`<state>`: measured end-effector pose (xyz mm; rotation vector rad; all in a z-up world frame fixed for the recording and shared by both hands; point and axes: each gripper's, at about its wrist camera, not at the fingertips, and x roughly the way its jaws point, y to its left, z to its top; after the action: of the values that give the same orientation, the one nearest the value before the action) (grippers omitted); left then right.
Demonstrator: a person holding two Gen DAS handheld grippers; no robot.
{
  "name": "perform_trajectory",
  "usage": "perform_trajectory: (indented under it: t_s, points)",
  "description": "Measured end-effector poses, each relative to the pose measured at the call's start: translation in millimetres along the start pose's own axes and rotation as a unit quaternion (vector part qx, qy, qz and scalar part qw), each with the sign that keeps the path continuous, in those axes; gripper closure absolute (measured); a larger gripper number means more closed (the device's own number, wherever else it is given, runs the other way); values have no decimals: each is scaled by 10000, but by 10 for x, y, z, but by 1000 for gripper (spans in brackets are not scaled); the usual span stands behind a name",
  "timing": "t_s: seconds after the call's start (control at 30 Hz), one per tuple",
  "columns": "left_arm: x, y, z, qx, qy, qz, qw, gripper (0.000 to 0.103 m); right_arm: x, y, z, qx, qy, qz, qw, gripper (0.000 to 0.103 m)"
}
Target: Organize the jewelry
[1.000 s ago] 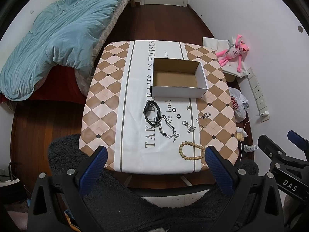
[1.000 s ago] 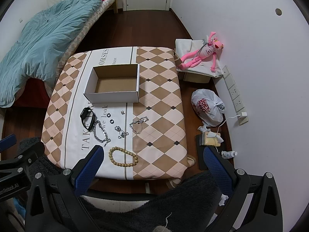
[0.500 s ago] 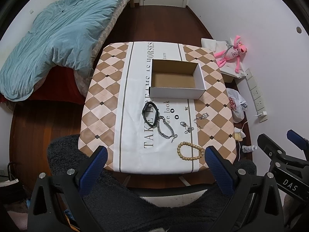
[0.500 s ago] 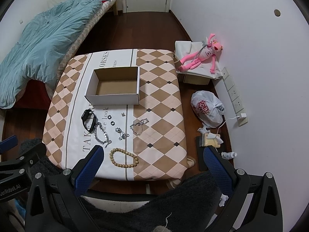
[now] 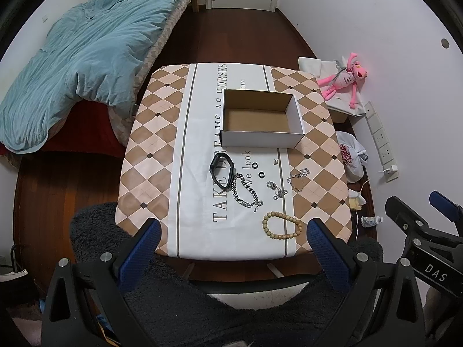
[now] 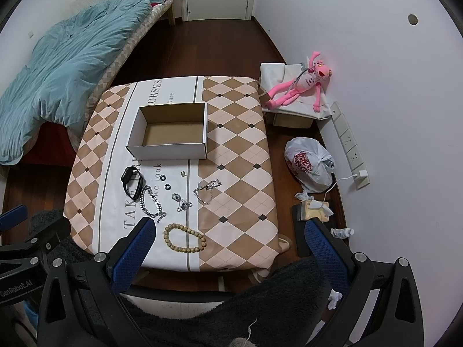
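1. On the table (image 5: 150, 133), the box (image 5: 262, 121) sat with nothing in it; I judged the task not yet started.
2. All jewelry lay in front of the box: watch (image 5: 221, 171), chain (image 5: 244, 190), two rings (image 5: 258, 169), bead bracelet (image 5: 281, 226), and small silver pieces (image 5: 298, 177).
3. I held the left gripper (image 5: 233, 256) and right gripper (image 6: 227, 256) above the near edge, fingers wide, both carrying nothing.
4. Every piece remained to be boxed.
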<state>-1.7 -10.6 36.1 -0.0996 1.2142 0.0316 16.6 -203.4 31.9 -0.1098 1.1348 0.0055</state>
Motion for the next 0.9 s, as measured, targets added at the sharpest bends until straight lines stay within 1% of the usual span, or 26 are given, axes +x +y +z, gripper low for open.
perform_trajectory:
  t_s: [0.23, 0.33, 0.4, 0.43, 0.57, 0.63, 0.7, 0.77, 0.83, 0.9]
  points:
    - [11, -23, -5, -25, 6, -5, 10000, 0, 11, 3, -6, 4, -9, -14, 10000, 0]
    - [93, -22, 1, -47, 4, 35, 10000, 0, 69, -9, 30, 27, 76, -31, 10000, 0]
    - [214, 8, 19, -62, -26, 133, 9999, 0, 187, -23, 77, 34, 215, -79, 9997, 0]
    - [298, 14, 33, -52, -68, 255, 9996, 0, 248, -22, 94, 30, 273, -97, 9996, 0]
    - [678, 128, 56, -5, 44, 577, 9983, 0, 739, 13, 119, -41, 711, -270, 9971, 0]
    - [922, 182, 60, 36, 166, 747, 9971, 0, 1066, 55, 56, -83, 1003, -263, 9946, 0]
    - [1125, 230, 48, 48, 307, 820, 9962, 0, 1392, 93, -59, -89, 1290, -199, 9914, 1]
    - [1295, 265, 33, 73, 427, 957, 9945, 0, 1622, 124, -116, -65, 1519, -162, 9882, 4]
    - [1492, 298, 13, 105, 580, 1051, 9927, 0, 1847, 168, -211, -15, 1707, -47, 9853, 10]
    - [1632, 336, 4, 113, 703, 1126, 9911, 0, 2039, 216, -300, -6, 1887, 19, 9820, 14]
